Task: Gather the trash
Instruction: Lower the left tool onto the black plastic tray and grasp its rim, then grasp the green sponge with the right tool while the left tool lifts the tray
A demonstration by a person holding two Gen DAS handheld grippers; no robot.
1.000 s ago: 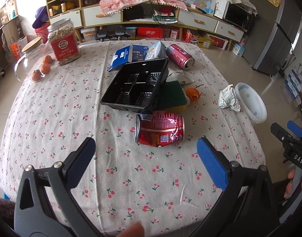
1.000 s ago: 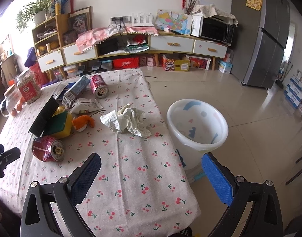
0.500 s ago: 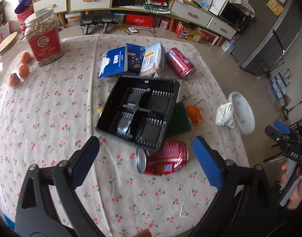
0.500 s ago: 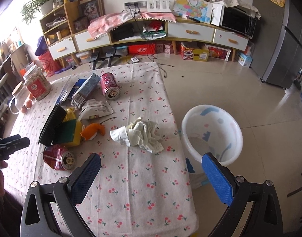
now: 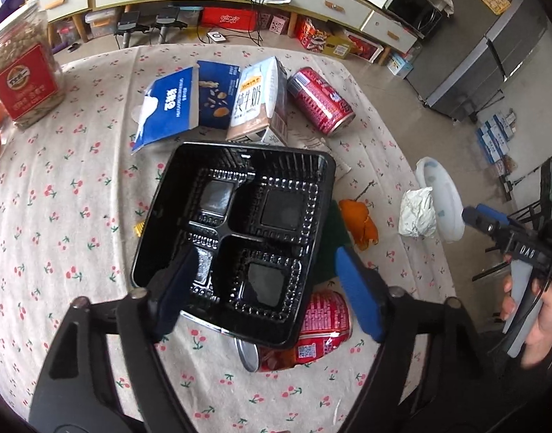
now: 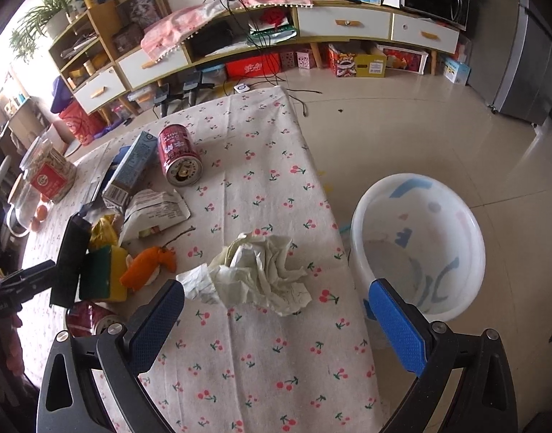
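The left claw [image 5: 265,288] has just been closing around the near rim of the black tray [image 5: 239,223]; its pads seem not to press yet, though the left pad's contact is hard to judge. The tray leans on a crushed red can [image 5: 304,328]. The right claw [image 6: 276,321] gapes released, aimed at the crumpled paper [image 6: 261,274], which lies at the surface [image 6: 261,368] edge beside the white bin [image 6: 420,238], handy for dropping.

Bright, even daylight; sharp, edges fisheye-bent.
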